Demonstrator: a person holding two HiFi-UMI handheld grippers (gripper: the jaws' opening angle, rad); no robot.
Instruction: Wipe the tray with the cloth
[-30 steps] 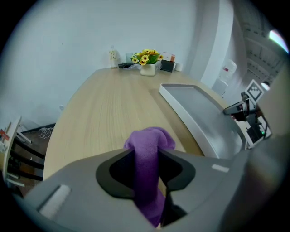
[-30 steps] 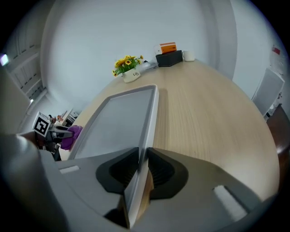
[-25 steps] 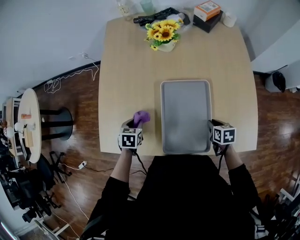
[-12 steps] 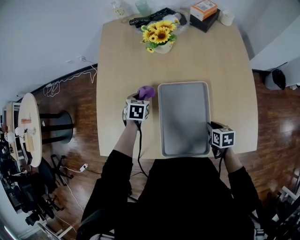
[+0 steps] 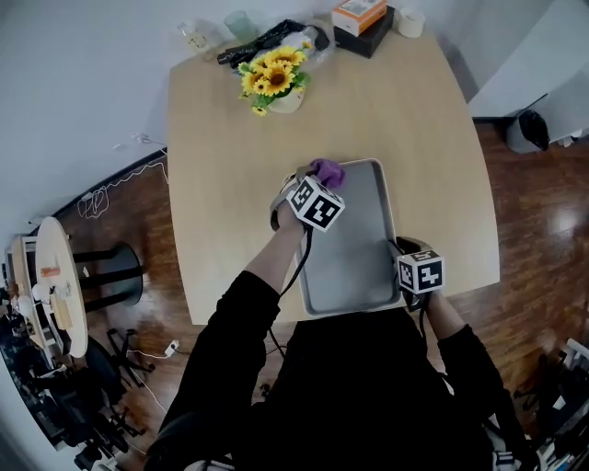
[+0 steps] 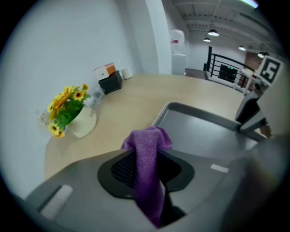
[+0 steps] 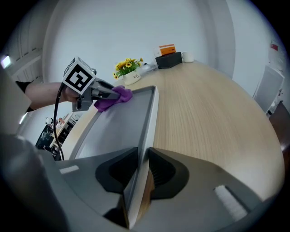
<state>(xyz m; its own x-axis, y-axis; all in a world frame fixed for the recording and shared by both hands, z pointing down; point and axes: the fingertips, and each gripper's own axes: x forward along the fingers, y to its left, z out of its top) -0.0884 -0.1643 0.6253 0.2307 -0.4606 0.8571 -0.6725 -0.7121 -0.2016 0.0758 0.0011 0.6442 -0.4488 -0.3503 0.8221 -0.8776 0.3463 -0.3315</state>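
Left gripper (image 6: 148,168) was clamped on the purple cloth (image 6: 147,145), its jaws nearly together, a fold of the fabric pinched between the pads and a tuft bunched up past the tips. That tuft hung at the far left corner of the grey tray (image 5: 361,244), whose flat bed stretched away ahead and to the right of this gripper; whether the cloth touched the metal could not be told. Across the tray, at its near right corner, the right gripper (image 7: 141,170) had the tray's raised rim gripped between its pads, and its jaws had just been opening a little. Under the tray lay the light wooden table (image 5: 428,138). Ahead and to the left of the left gripper, well apart from it, stood a pot of sunflowers (image 5: 273,75), and farther off an orange box (image 5: 359,12) sat on a black box (image 5: 372,40) by the table's far edge.
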